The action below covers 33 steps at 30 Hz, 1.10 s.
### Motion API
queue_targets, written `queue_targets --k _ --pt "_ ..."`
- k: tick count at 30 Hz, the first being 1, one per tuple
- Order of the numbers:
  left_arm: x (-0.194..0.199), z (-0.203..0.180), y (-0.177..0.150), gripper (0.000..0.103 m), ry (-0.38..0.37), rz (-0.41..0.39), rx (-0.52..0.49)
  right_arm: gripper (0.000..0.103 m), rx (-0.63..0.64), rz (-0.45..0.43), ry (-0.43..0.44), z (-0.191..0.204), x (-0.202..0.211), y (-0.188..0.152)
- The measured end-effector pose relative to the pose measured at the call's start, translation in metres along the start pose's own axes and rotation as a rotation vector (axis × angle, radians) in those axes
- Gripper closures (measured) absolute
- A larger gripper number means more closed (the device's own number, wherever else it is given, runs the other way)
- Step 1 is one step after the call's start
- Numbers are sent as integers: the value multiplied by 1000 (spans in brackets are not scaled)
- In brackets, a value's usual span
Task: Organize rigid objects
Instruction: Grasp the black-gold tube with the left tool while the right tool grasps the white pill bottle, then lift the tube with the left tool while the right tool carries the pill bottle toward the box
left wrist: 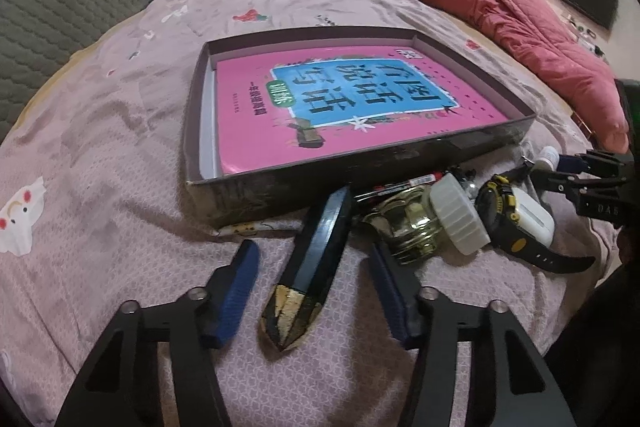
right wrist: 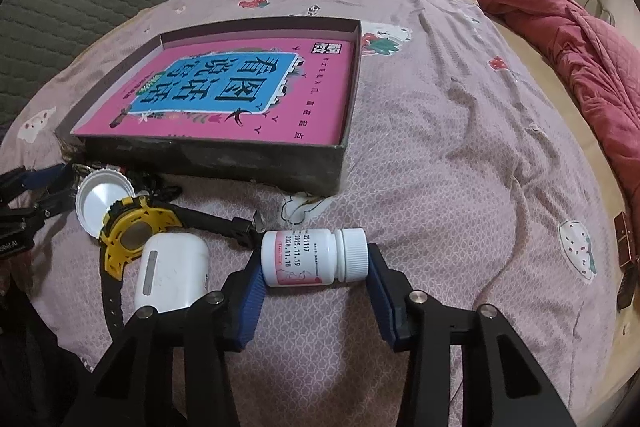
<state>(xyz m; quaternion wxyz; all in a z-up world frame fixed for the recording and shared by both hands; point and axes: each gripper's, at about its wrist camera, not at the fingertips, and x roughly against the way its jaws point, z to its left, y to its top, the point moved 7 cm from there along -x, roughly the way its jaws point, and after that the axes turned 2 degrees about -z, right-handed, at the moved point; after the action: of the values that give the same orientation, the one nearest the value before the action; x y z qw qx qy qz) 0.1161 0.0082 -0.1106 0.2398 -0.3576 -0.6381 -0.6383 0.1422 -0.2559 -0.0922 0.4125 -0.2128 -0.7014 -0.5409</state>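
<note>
Left wrist view: the left tool (left wrist: pixel 314 281) straddles a long dark faceted bar with a gold-flecked tip (left wrist: pixel 310 267) lying on the pink patterned bed sheet (left wrist: pixel 100 147), its blue pads (left wrist: pixel 240 291) apart from the bar on both sides, so nothing is gripped. Right wrist view shows the right tool (right wrist: pixel 316 267) bracketing a white plastic pill bottle with a ribbed cap (right wrist: pixel 314 257) lying on its side; the pads sit at its base and cap, seemingly touching, though a firm clamp cannot be confirmed. Just left lie a white earbud case (right wrist: pixel 172 273) and a black-and-yellow wristwatch (right wrist: pixel 132 231). A shallow dark cardboard box (right wrist: pixel 224 157) holding a pink book with a blue title panel (right wrist: pixel 240 91) sits just beyond. Squeezing each piece squarely at mid-length should keep it from twisting out. Lifts probably need to clear the box's near wall; open sheet lies to the right, clutter crowds the middle.
</note>
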Motion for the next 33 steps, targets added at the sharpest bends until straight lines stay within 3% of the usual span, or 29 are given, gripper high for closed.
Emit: queue_targets --k 1,7,11,19,33 --pt "0 -1 0 54 -6 1 -2 56 -4 -4 4 -1 2 0" --pt "-1 -1 -1 56 -23 9 7 56 -42 -30 38 -3 9 1" --pt "-2 4 -1 69 -16 8 30 56 -60 -46 48 -4 13 3" --pt "-1 3 0 73 -8 1 13 56 -84 -74 53 -2 18 6" --pt "10 -1 0 78 -80 -6 72 56 -162 -125 128 4 25 19"
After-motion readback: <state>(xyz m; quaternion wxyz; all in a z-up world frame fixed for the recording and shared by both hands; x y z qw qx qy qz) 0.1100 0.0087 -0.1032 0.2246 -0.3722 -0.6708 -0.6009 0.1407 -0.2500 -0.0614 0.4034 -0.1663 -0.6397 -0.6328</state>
